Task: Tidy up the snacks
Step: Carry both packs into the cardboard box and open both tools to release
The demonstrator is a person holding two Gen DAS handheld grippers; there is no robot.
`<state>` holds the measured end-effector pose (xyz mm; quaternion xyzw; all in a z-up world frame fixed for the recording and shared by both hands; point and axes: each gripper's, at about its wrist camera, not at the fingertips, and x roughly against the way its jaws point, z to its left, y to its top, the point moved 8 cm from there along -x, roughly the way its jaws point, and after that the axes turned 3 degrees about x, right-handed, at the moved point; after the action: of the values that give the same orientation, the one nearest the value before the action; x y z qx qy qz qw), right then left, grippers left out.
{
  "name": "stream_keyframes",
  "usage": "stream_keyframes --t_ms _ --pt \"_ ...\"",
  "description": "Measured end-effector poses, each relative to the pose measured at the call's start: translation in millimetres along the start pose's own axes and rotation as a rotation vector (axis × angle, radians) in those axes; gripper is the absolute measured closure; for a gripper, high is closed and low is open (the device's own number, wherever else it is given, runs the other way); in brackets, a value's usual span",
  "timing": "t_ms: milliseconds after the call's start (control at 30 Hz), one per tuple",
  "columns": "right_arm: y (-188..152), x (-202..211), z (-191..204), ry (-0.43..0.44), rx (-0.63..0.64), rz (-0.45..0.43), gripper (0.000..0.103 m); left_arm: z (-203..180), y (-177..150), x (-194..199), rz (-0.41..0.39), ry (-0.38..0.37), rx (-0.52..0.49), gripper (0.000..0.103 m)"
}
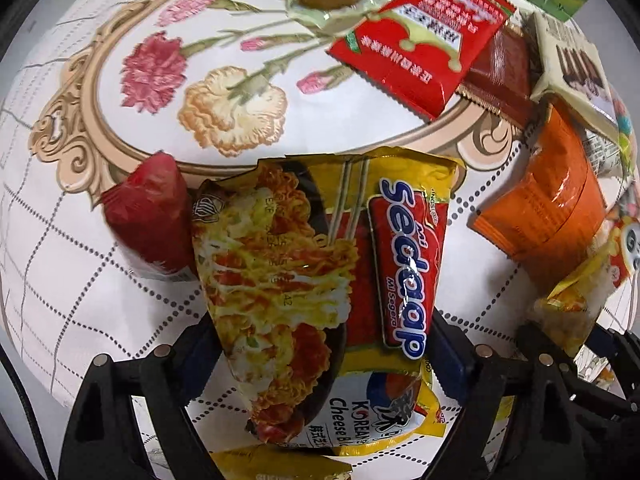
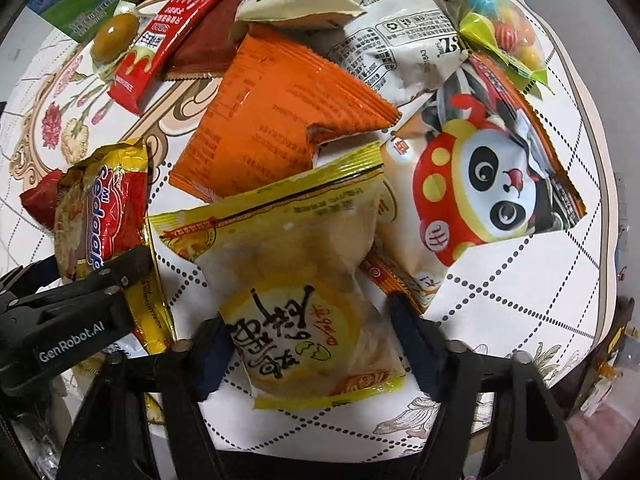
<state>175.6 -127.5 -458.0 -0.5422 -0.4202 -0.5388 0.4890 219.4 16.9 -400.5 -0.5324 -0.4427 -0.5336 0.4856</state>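
Between the left gripper's (image 1: pixel 320 348) fingers, the noodle packet (image 1: pixel 320 272) lies lengthwise, gripped; right gripper (image 2: pixel 308 344) likewise clamps the yellow cake packet (image 2: pixel 296 280).

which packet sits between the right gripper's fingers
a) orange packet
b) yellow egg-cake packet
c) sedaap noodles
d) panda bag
b: in the right wrist view the yellow egg-cake packet lies between the right gripper fingers, while the Sedaap noodles are in the left gripper.
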Motion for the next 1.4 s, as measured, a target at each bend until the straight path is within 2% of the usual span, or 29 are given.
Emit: stream_keyframes --t_ms 33,67,167,300,500,700,733,800,933,1067,1200,1267,1400 --pt "-0.9 0.2 0.5 -0.006 0.0 -0.007 0.044 1.2 -2.8 4.8 -0.022 0.006 0.001 0.015" --pt "0.6 -1.4 2.0 0.0 0.001 -0.017 0.052 2.1 -6.5 12.4 -0.047 0.011 0.002 0.015" --pt "-2.2 12.6 7.6 -0.018 0.007 -0.047 0.054 1.3 -18.7 37.7 -0.1 0.014 0.002 0.015" --pt "-5.0 30.2 5.9 0.017 -0.002 -0.084 0.054 -2.8 -22.2 74.8 -0.152 0.004 -0.006 0.017" --pt "-5.7 86.5 -2.0 0.1 -0.015 -0.147 0.054 -5.1 -11.0 148.2 -0.224 -0.068 0.011 0.017" --pt "19.4 175.3 -2.9 0.153 0.018 -0.238 0.054 3.2 -0.9 206.3 -0.336 -0.128 0.037 0.017" --pt "25.8 187.9 -1.2 0.158 0.028 -0.253 0.054 2.2 6.6 225.0 -0.363 -0.133 0.038 0.017" --pt "38.4 218.9 -2.7 0.178 0.047 -0.286 0.054 -3.6 28.0 233.3 -0.396 -0.142 0.037 0.017" --pt "91.7 254.3 1.2 0.207 0.066 -0.349 0.054 -8.0 76.9 278.9 -0.45 -0.148 0.058 0.017" --pt "159.4 284.4 -4.4 0.244 0.066 -0.392 0.054 -10.7 140.5 301.4 -0.452 -0.138 0.105 0.017" --pt "226.0 293.2 -7.0 0.266 0.052 -0.399 0.054 -14.4 209.3 296.0 -0.397 -0.135 0.136 0.017" --pt "260.7 288.2 -7.9 0.263 0.05 -0.387 0.054 -17.4 243.0 280.8 -0.356 -0.121 0.142 0.017" --pt "318.6 259.5 -7.7 0.251 0.065 -0.328 0.054 -26.9 290.8 237.2 -0.245 -0.115 0.117 0.017"
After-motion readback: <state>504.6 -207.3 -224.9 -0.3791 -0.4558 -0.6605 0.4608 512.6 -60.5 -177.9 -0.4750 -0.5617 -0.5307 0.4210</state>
